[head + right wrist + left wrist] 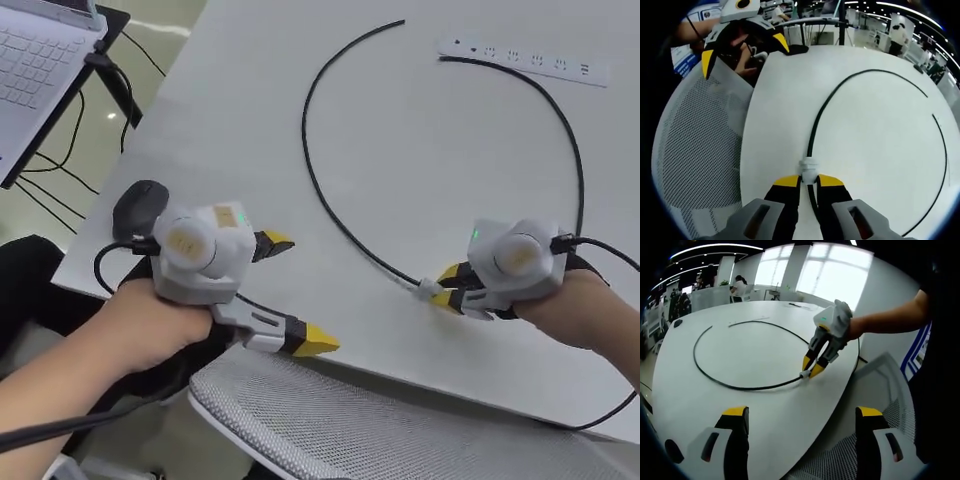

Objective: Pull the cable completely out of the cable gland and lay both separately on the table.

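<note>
A long black cable [306, 130] curves across the white table [440, 170]. Its near end passes through a small white cable gland [428, 288] close to the table's front edge. My right gripper [447, 287] is shut on the cable just behind the gland; in the right gripper view the cable [816, 120] runs between the yellow-tipped jaws of that gripper [810, 182], with the gland [808, 167] right in front of the tips. My left gripper [297, 290] is held open over the table's front-left edge, holding nothing, well left of the gland. The left gripper view shows the right gripper [812, 368] at the gland [803, 375], beyond the left gripper [801, 412].
A white power strip [525, 60] lies at the far right, its black cord [570, 130] arcing toward my right hand. A laptop [35, 60] sits on a stand at far left. A dark rounded object [138, 205] rests by the left edge. A grey mesh chair [400, 430] is below the front edge.
</note>
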A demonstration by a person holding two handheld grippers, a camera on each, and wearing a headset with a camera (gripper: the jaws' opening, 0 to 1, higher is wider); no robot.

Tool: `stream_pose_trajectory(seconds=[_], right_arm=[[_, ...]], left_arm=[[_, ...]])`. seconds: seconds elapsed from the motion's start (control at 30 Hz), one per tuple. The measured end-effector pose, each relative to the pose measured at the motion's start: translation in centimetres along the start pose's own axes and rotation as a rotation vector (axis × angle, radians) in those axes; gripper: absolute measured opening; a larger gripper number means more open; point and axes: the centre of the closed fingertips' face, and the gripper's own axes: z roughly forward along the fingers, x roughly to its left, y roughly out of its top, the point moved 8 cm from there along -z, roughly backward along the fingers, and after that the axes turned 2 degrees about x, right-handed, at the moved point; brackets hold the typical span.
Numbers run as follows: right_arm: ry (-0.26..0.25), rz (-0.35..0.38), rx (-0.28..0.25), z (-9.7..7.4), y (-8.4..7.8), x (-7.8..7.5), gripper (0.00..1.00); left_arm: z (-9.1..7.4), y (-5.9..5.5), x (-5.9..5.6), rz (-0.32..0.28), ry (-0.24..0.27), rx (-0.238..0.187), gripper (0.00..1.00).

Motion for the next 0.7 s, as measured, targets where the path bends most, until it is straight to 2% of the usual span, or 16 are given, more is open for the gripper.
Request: stream_pose_trajectory(seconds=[0.3,0.43,0.7], right_arm=[[-0.003,-0.019,-0.019,-2.8,1.3,0.5,0.07],[0.008,-0.005,-0.061,-4.1,1.9,0.9,0.07],[0.009,-0.061,-0.057,-5.9,3.0,2.0,0.07]], left_arm=[[1.0,1.7,-1.1,0.033,-0.022,-0.019,0.87],[1.7,2.8,-1.8,0.053,-0.032,-0.031,0.86],[2.7,4.6,-2.7,0.079,-0.050,-0.056,0.86]])
